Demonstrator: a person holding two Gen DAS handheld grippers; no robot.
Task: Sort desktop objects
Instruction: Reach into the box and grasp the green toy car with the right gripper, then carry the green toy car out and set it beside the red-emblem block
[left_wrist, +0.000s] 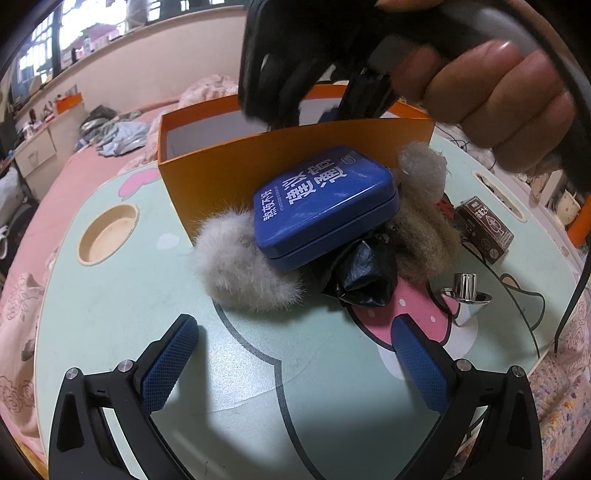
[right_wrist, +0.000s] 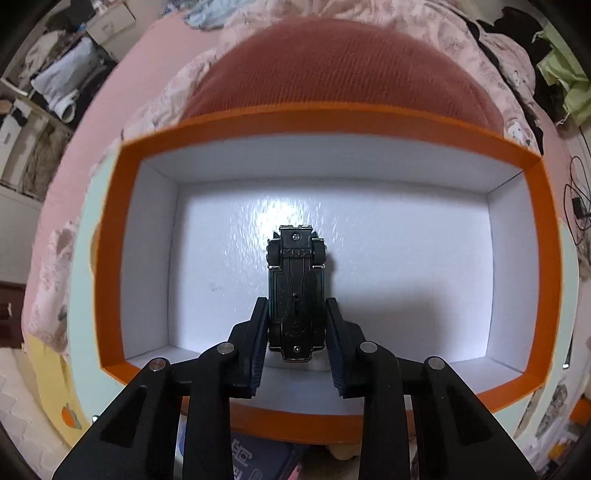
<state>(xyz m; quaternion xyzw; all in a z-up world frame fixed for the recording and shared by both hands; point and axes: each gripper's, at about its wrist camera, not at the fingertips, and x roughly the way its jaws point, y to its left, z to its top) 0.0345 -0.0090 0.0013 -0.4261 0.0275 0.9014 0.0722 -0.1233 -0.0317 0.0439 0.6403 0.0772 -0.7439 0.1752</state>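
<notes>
While the left gripper (left_wrist: 295, 363) is hovering wide open and empty over the table (left_wrist: 122, 314), facing the grey fur puff (left_wrist: 240, 266) and blue tin (left_wrist: 325, 206), the right gripper (right_wrist: 296, 325) is pinching a toy car (right_wrist: 296, 291), underside up, between narrowed fingers (right_wrist: 258, 339) inside the orange box (right_wrist: 110, 258). Only its rear is sitting between the pads, so it may be slipping or tipping on release.
</notes>
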